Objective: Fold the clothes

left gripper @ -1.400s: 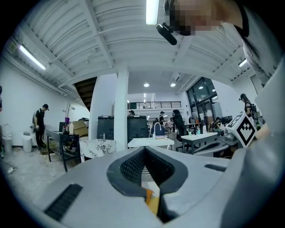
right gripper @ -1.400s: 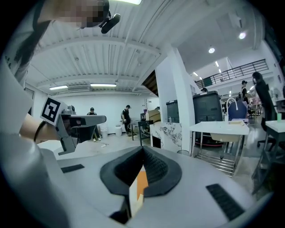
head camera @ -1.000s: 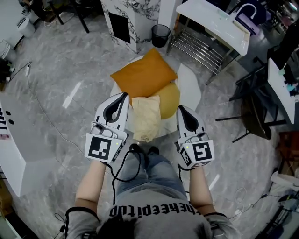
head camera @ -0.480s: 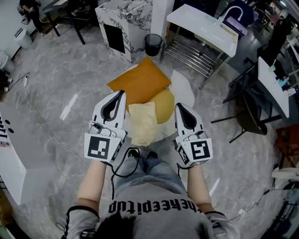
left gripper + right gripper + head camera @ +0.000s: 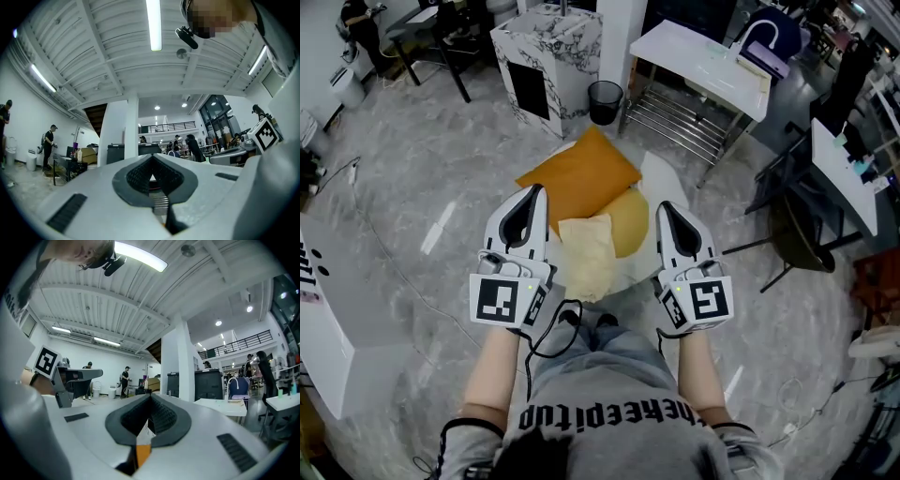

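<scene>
Three pieces lie on a small round white table point(image 5: 667, 178) in the head view: an orange garment point(image 5: 579, 174) at the back, a yellow piece point(image 5: 630, 217) and a folded cream piece point(image 5: 586, 251) in front. My left gripper point(image 5: 533, 192) hangs in the air left of the cream piece, my right gripper point(image 5: 666, 210) right of the yellow one. Both are well above the table and touch no cloth. In the left gripper view the left gripper point(image 5: 152, 158) has its jaws together and points across the room. The right gripper point(image 5: 150, 396) stands the same in its own view, with nothing held.
A marble pedestal point(image 5: 546, 52), a black bin point(image 5: 605, 99) and a white desk point(image 5: 703, 58) over a metal rack stand behind the table. A black chair point(image 5: 802, 230) is at the right, a white counter point(image 5: 323, 309) at the left. Several people stand far off.
Both grippers have lifted and tipped up until they look level across the room. The table with its three pieces looks smaller below them. The cloth has not moved.
</scene>
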`<state>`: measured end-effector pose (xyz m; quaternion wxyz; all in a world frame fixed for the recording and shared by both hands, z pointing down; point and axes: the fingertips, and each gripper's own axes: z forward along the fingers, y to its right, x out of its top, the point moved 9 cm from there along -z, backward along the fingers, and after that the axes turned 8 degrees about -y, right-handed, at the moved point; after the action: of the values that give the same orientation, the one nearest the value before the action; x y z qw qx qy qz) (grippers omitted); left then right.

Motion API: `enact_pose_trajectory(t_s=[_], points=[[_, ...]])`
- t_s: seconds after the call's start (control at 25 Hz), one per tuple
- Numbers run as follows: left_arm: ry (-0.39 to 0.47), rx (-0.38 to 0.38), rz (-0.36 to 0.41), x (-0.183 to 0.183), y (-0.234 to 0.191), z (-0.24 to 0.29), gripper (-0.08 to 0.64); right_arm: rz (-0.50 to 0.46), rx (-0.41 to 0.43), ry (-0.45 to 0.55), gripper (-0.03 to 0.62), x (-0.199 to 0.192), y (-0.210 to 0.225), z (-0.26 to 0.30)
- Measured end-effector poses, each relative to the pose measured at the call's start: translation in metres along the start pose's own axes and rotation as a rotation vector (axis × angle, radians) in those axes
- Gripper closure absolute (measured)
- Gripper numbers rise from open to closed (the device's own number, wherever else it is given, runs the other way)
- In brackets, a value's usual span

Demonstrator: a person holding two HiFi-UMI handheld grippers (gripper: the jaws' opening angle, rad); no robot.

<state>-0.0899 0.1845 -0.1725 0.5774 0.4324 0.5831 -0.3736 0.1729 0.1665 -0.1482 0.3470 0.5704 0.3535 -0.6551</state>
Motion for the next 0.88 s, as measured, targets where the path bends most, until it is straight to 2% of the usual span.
enact_pose_trajectory(t_s=[0.88], points=[[-0.002, 0.014, -0.048, -0.003, -0.027, 0.005, 0.557, -0.002, -0.009, 0.023, 0.591, 0.007, -0.009, 0.021]])
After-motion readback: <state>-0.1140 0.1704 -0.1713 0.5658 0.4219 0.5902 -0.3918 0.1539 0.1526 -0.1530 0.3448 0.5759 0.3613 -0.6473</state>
